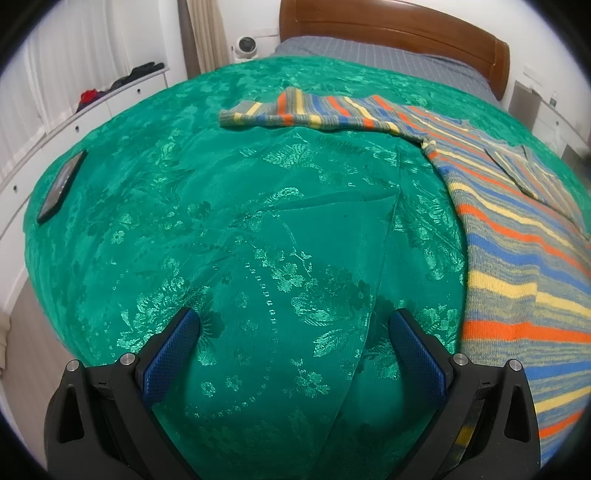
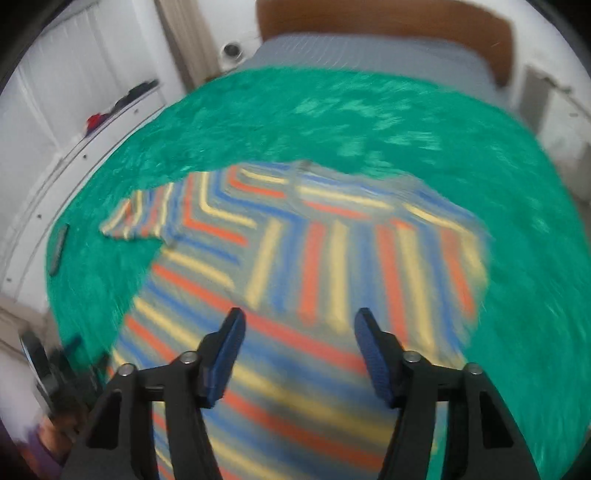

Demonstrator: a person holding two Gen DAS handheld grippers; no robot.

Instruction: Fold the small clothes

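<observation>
Striped sweater lies under the spread right gripper.

A green floral bedspread covers most of the bed, creased into long folds across its middle. Beyond the bedspread's far edge lies a strip of grey sheet, and behind that stands a brown wooden headboard. A dark phone lies flat on the bedspread near its left edge. Left of the bedspread runs a white drawer unit with dark and red clothing heaped on top. A small white fan sits left of the headboard, beside a beige curtain.
</observation>
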